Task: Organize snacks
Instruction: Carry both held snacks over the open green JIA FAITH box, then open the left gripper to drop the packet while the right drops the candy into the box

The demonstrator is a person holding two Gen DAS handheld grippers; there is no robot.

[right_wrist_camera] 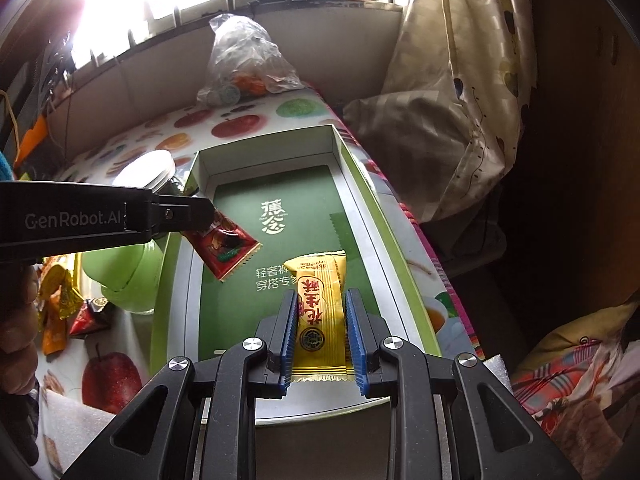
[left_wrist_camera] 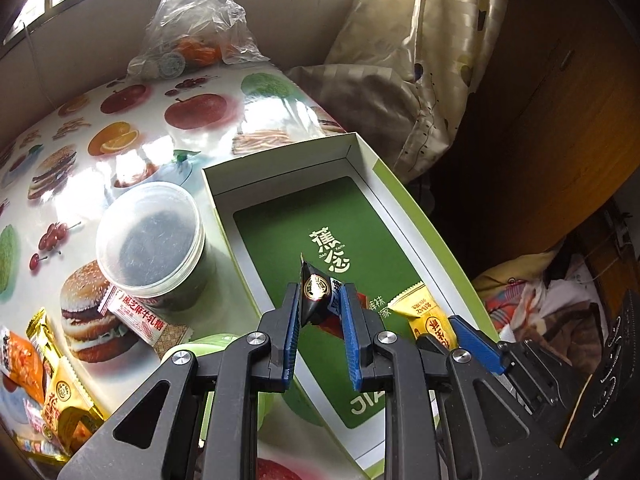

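A small yellow foil-wrapped peanut candy [right_wrist_camera: 320, 312] is clamped across its middle in the right gripper [right_wrist_camera: 320, 340], over the shallow green-lined cardboard box [right_wrist_camera: 340, 148] on the fruit-print worktop [left_wrist_camera: 132, 120]. Beside it, the left gripper [left_wrist_camera: 320, 320] pinches a dark red crinkly snack sachet [right_wrist_camera: 224, 248] by one end. Both packets look light, thin and slippery, best held mid-body, not by the sealed edges.

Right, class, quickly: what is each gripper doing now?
Left gripper: shut on a dark red packet.
Right gripper: shut on a yellow packet.
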